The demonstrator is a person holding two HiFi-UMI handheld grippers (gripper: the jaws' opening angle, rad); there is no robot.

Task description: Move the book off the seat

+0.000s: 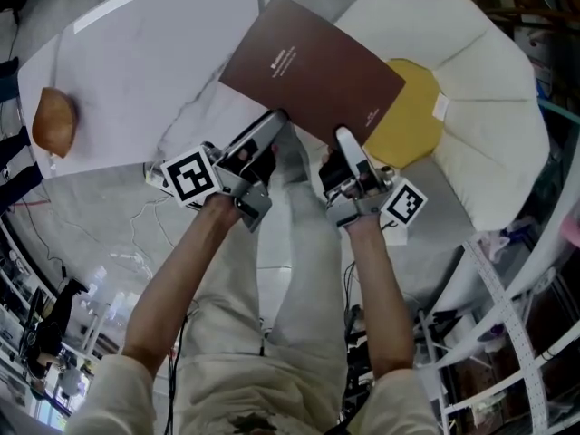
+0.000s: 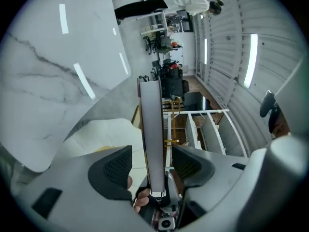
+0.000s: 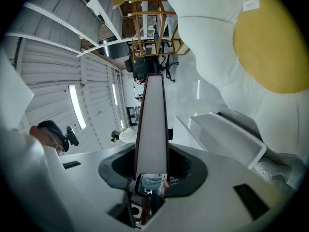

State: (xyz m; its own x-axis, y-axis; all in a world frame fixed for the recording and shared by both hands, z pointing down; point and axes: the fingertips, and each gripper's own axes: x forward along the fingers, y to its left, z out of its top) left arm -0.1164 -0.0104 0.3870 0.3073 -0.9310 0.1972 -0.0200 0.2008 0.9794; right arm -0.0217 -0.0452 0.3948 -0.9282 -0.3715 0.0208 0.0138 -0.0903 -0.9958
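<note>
**Left claw** [image 2: 152, 167]: jaws stand wide apart. The page edge of the book [image 2: 153, 134] runs up between the dark pads [image 2: 113, 170], with a clear gap on each side, so neither pad presses on it. In the head view this claw [image 1: 275, 123] sits at the book's lower edge, left of centre frame.

**Right claw** [image 3: 152, 166]: jaws clamped on the book [image 3: 152, 122]. Both pads [image 3: 120, 166] bear tight against its covers, with the white page edge running up the middle of the frame. In the head view this claw [image 1: 345, 141] grips the lower edge just right of the left claw.

**Book** [image 1: 313, 71]: brown cover, closed, upper centre of the head view. It is held aloft and turned diagonally, carried by the right claw alone.

**Seat** [image 1: 494, 107]: white and padded, upper right of the frame. Its yellow cushion [image 1: 412, 120] is partly overlapped by the book's right corner.

**Bench** [image 1: 136, 62]: white with marble veining, upper left. The book's left corner overlaps its right edge. A brown rounded object [image 1: 53, 120] lies near its far left edge, well apart from the book.
</note>
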